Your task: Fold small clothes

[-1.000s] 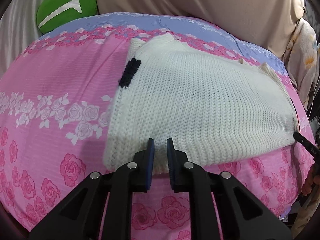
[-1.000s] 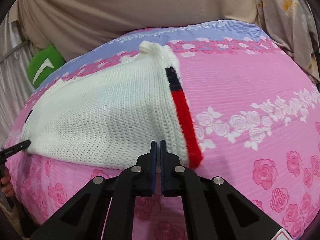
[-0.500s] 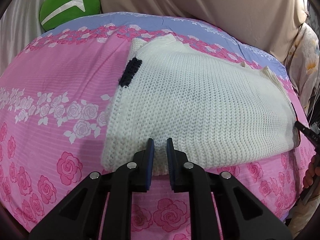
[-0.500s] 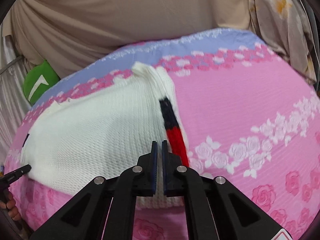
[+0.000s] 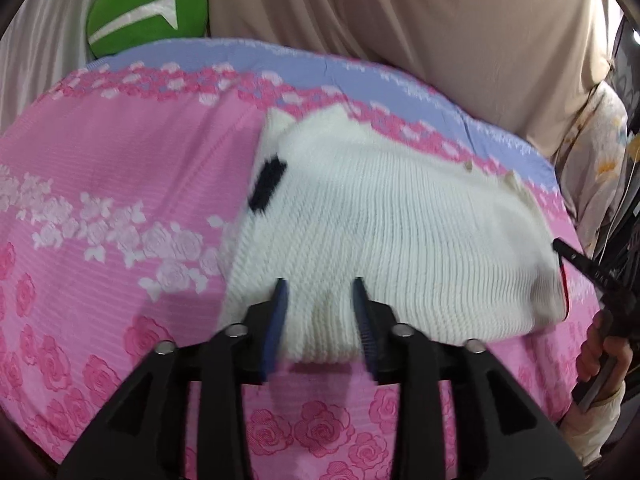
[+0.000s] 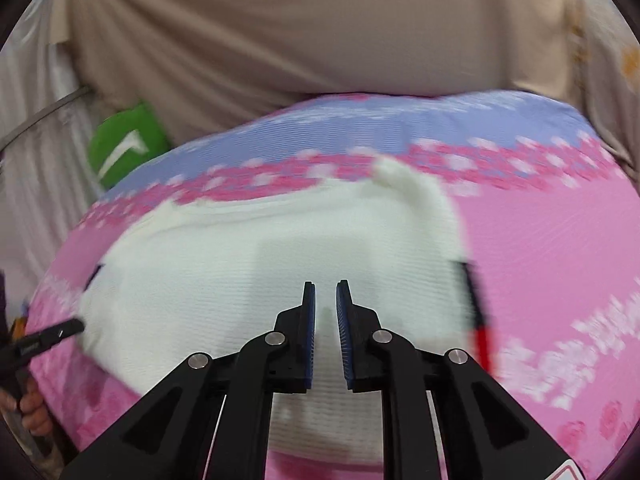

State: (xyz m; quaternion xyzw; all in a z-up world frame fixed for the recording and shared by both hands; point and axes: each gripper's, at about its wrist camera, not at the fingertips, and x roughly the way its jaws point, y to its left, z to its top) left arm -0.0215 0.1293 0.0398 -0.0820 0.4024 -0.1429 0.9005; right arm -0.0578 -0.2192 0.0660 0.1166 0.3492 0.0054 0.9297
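Note:
A white knitted sweater (image 5: 392, 232) lies folded on the pink rose-print bed (image 5: 120, 184), with a dark patch on its left edge. My left gripper (image 5: 320, 292) is open, its fingers over the sweater's near hem. In the right wrist view the sweater (image 6: 240, 264) shows a black and red stripe on its right edge. My right gripper (image 6: 325, 292) is open a little, over the sweater's near part. The other gripper's tip shows at the sweater's side edge in each view, at the right in the left wrist view (image 5: 576, 258) and at the left in the right wrist view (image 6: 52, 334).
A green cushion (image 5: 148, 20) sits at the bed's far left corner. A beige curtain (image 5: 400, 20) hangs behind the bed. Floral cloth (image 5: 592, 160) hangs at the right. The bed's blue band (image 6: 400, 116) runs along the far edge.
Both grippers have opened and moved forward over the sweater's near edge. The right wrist view is blurred by motion.

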